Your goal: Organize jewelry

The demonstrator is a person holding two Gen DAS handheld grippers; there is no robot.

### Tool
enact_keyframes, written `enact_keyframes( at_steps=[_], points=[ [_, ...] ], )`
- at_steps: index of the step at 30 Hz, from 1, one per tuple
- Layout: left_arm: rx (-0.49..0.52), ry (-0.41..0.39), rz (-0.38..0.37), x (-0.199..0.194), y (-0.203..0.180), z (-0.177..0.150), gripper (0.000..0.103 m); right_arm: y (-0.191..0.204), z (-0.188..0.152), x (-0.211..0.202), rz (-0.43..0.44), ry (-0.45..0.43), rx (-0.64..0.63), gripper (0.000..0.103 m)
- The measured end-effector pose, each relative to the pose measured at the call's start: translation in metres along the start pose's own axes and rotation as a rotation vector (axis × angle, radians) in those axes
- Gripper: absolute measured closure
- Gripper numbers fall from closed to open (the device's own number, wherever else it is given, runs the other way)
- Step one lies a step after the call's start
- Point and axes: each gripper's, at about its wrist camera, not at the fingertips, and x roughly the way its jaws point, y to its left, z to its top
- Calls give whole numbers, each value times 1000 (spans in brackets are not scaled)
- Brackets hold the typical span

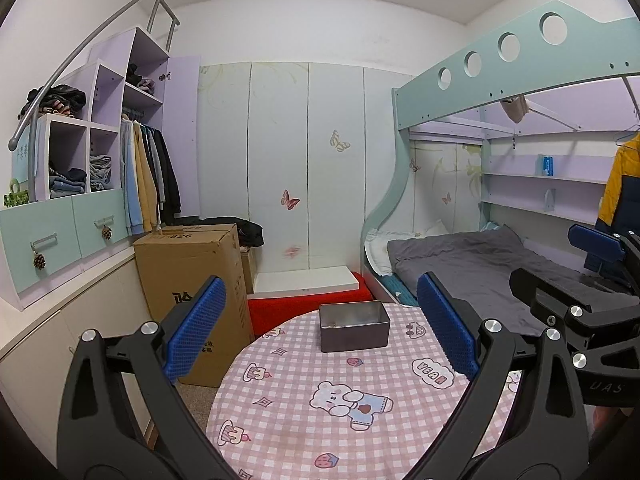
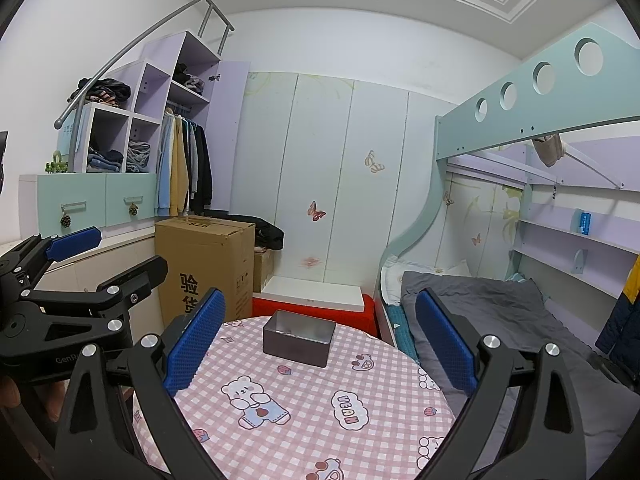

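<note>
1. Left wrist view: we see our left tool (image 1: 320, 336) spread wide, blue pads far apart, with nothing between them, raised above the round table (image 1: 280, 420).
2. At 12 o'clock on the table's far edge sits the grey metal tin (image 1: 354, 326), lid off; a few small pieces lie on its floor, too small for us to name.
3. At 3 o'clock our right tool (image 1: 592, 280) shows from the side, its pads apart and empty.
4. Right wrist view: our right tool (image 2: 320, 340) is likewise wide open and holds nothing, while the tin (image 2: 298, 336) stands at about 12 o'clock, just left of centre, near the table's (image 2: 320, 420) far rim.
5. At 9 o'clock we see our left tool (image 2: 104, 256), open too.
6. A cardboard box (image 2: 208, 264) stands at 10 o'clock beyond the table; the bed (image 2: 500, 308) lies at 2 o'clock.
</note>
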Motion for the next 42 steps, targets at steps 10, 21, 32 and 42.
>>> enact_keyframes(
  at_steps=[10,21,32,42],
  points=[
    [1,0,-1,0,0,0,9,0,0,-1,-2,0,1,11],
    [1,5,-1,4,0,0,9,-5,0,-2,-7,4,3,11],
    [2,9,1,5,0,-2,9,-7,-2,0,-8,10,5,11],
    [1,13,-1,6,1,-4,9,-6,-3,0,-11,13,5,10]
  ],
)
